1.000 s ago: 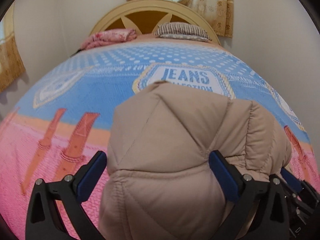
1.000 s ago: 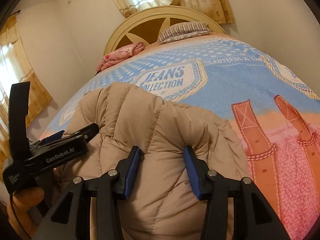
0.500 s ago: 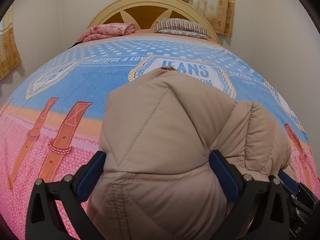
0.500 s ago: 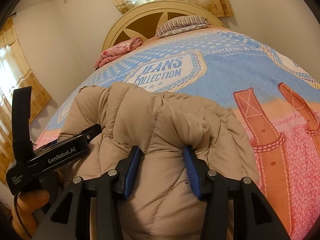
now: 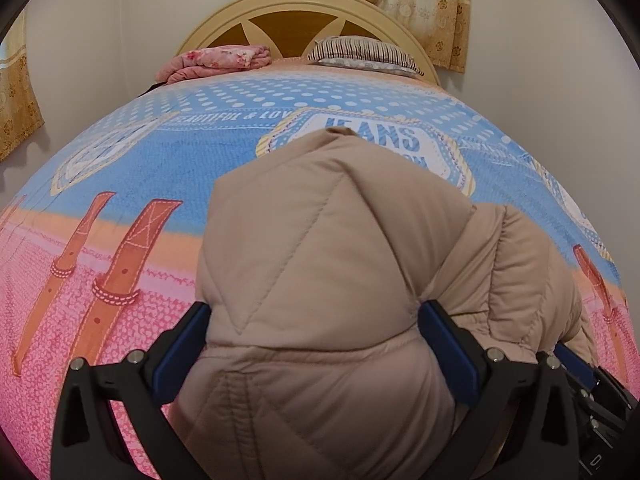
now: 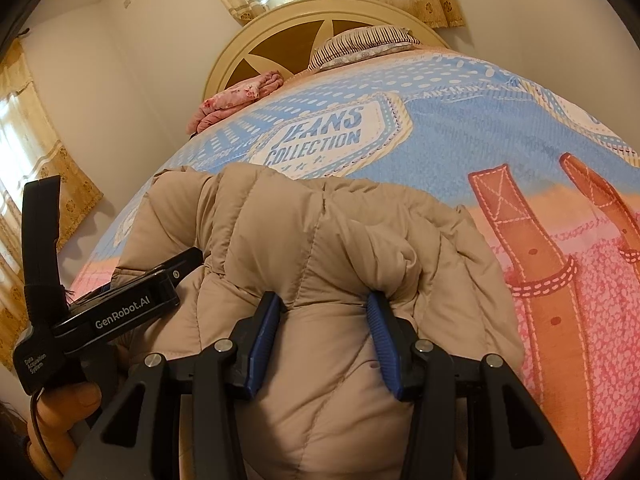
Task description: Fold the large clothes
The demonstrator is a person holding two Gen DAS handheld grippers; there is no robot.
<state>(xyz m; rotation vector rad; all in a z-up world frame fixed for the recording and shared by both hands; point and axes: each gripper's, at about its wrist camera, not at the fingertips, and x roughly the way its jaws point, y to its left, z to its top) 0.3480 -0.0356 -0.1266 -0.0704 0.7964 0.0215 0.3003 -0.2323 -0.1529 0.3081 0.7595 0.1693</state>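
A beige quilted puffer jacket [image 5: 320, 264] lies bunched on the bed and fills the lower middle of both views. In the left wrist view my left gripper [image 5: 316, 336] has its blue pads [image 5: 182, 348] pressed against both sides of a thick padded fold, so it is shut on the jacket. My right gripper [image 6: 324, 320] pinches a narrower fold of the jacket [image 6: 328, 248] between its pads [image 6: 264, 328]. The right wrist view also shows the left gripper [image 6: 132, 300] at the jacket's left side, held by a hand [image 6: 68, 404]. The jacket's underside is hidden.
The bed carries a blue, orange and pink printed cover [image 5: 168, 168] with a "JEANS COLLECTION" badge [image 6: 320, 136]. At the cream headboard [image 5: 304, 4] lie a folded pink blanket [image 5: 216, 60] and a striped pillow [image 5: 360, 52]. Walls and curtains [image 5: 424, 8] close in behind.
Both grippers keep the same hold on the jacket. The bundle sits slightly further up the bed in both views; the bed's print has drifted a little sideways.
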